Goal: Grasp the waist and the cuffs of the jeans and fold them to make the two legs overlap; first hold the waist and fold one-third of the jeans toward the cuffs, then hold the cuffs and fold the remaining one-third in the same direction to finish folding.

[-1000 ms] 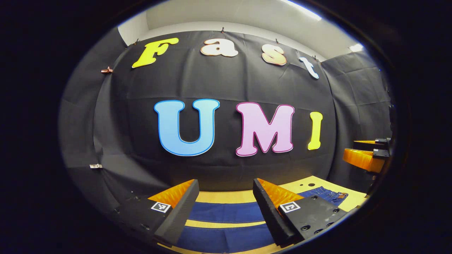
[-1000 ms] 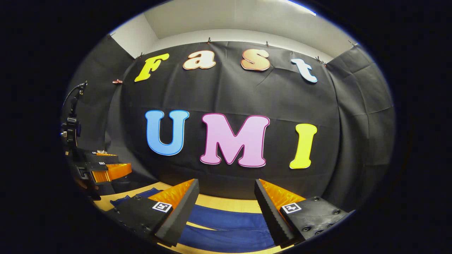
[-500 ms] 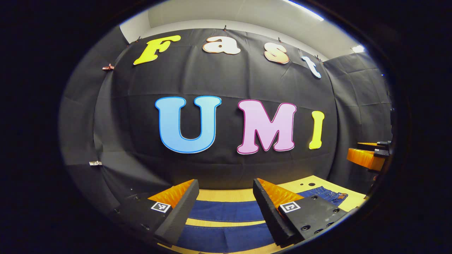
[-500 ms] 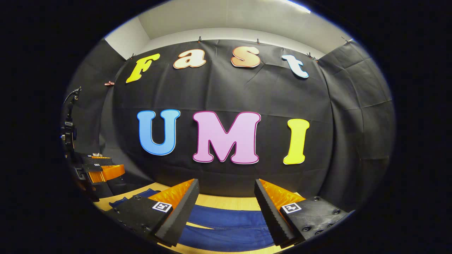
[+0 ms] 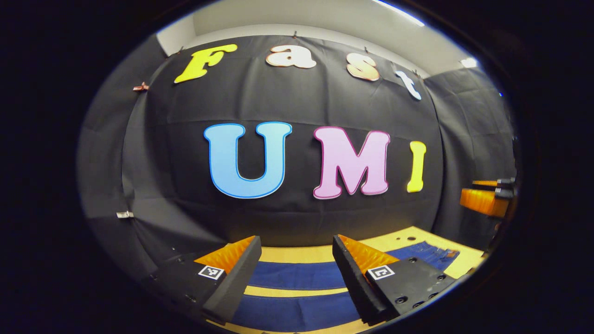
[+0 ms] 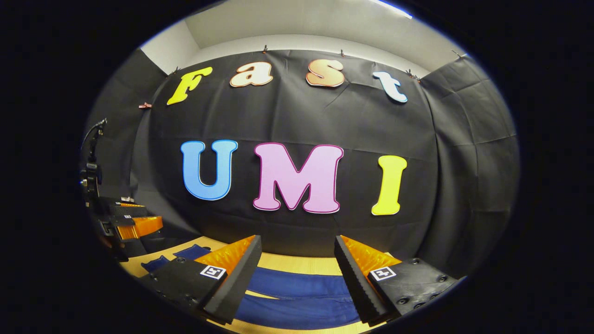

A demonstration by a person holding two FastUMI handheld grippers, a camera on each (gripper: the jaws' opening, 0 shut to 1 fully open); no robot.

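Both tools have drifted slightly; blue jeans (image 5: 297, 276) lie flat on the worktop (image 5: 297, 254) below the left tool (image 5: 293, 264) and right tool (image 6: 294, 266), each spread apart.

A recording booth: black cloth walls (image 6: 468, 139) clipped up around a wooden table (image 5: 297, 253).

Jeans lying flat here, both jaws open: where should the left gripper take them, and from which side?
Probably the nearer leg of the jeans, near the cuffs, from above: the left gripper sits over flat denim, legs apart on the table. Cuffs themselves aren't visible.
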